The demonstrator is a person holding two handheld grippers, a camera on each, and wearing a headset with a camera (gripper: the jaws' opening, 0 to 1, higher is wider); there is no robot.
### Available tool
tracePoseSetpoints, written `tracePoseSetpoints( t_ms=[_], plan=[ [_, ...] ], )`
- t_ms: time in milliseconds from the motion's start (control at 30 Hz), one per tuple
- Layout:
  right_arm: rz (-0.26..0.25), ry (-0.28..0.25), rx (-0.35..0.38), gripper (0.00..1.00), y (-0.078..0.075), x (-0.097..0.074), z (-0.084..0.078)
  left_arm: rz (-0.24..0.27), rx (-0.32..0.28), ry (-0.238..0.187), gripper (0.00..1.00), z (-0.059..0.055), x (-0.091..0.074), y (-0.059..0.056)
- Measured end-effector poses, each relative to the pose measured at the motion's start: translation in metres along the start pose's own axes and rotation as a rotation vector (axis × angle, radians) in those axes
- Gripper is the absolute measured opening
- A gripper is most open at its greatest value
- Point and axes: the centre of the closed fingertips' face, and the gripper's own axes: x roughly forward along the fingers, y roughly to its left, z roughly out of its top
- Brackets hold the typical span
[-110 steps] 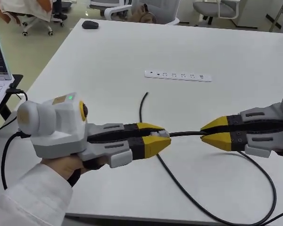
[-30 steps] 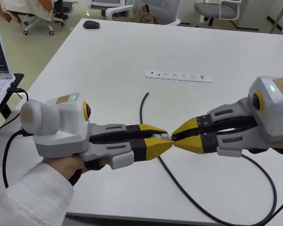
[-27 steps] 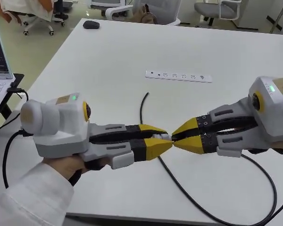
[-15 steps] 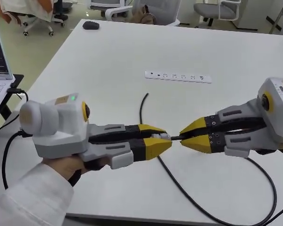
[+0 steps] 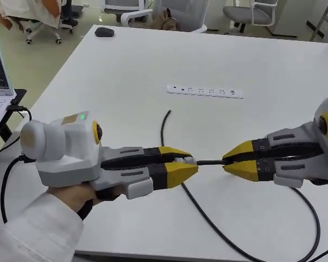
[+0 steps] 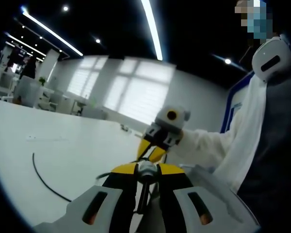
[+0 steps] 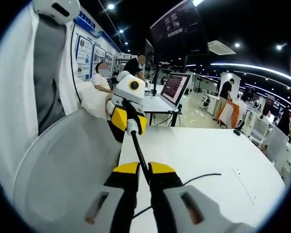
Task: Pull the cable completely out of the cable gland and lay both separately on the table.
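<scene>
Since a second earlier, our right hand-held gripper (image 5: 226, 162) had drawn off toward the right of the frame, baring a short taut run of black cable (image 5: 210, 161) between the two at mid-frame, above the counter (image 5: 153, 60). It was clamped tight on that cable, while our left hand-held gripper (image 5: 190, 162) was closed on the pale cable gland (image 5: 184, 160). We judged the cable light and limp but snug in the gland, best gripped close to the gland's mouth.
</scene>
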Motion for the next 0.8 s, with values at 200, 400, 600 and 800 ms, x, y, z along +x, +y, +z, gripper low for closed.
tracePoseSetpoints(
  t_ms=[200,400,600,800],
  plan=[
    [-0.017,-0.003,0.017,0.05,-0.002,-0.004,-0.004,0.003,-0.001,-0.005,0.17,0.001,-0.001,0.001],
    [-0.034,0.004,0.033,0.05,-0.005,-0.010,-0.011,0.008,-0.004,-0.010,0.17,0.002,-0.001,0.001],
    [-0.049,0.008,0.053,0.05,-0.006,-0.015,-0.018,0.010,-0.004,-0.014,0.17,0.003,-0.002,0.001],
    [-0.072,0.013,0.071,0.05,-0.010,-0.023,-0.024,0.011,-0.004,-0.016,0.17,0.003,-0.002,0.001]
  ],
)
